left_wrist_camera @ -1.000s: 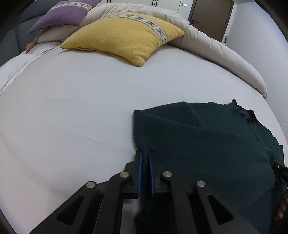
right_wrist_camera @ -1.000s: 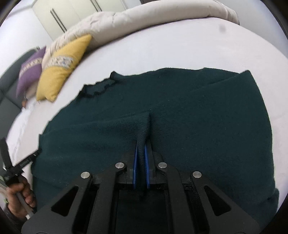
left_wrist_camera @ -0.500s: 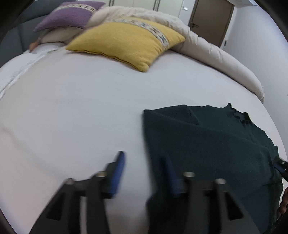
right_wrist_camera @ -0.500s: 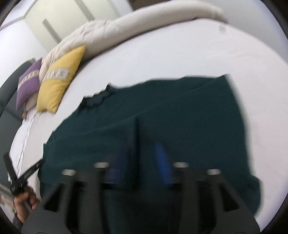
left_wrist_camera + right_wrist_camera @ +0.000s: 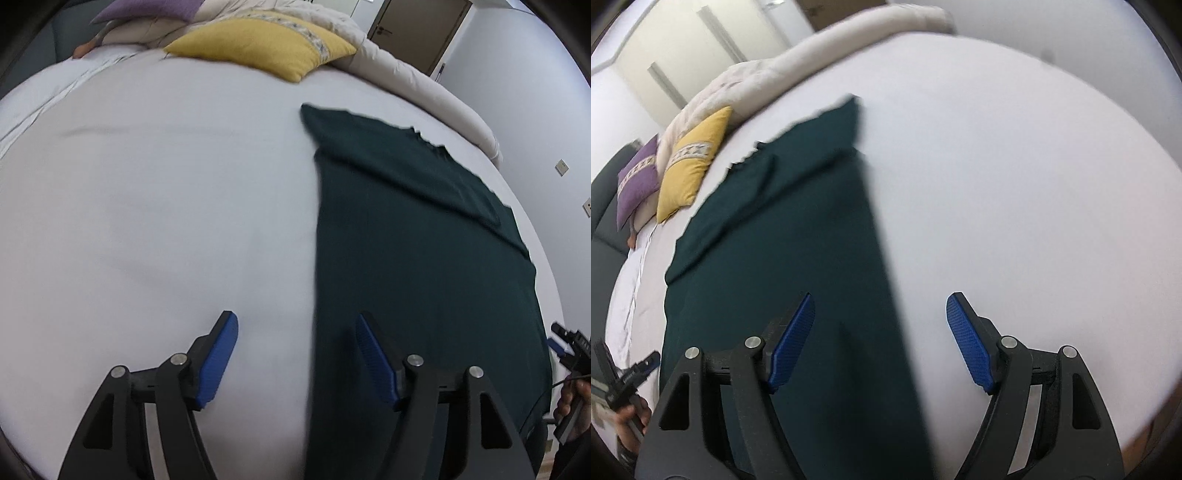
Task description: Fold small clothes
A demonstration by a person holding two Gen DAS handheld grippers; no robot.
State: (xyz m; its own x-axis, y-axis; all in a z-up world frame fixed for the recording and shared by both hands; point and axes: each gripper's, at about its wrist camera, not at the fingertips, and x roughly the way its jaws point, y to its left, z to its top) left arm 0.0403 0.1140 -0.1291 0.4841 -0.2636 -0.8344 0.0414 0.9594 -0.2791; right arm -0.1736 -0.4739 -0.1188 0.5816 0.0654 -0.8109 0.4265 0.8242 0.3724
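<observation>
Sleeves folded in, dark green sweater flat mid-bed — left gripper, right gripper just opening, released, empty — final folds left.

No text, label, brand or number can be read anywhere in either wrist view.

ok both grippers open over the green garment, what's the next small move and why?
Probably bring each gripper down onto its long side edge to regrip for the next fold. The left gripper and right gripper have just been opening, nothing pinched; each straddles one straight edge of the dark green garment, lying as a long flat strip on the bed sheet.
</observation>
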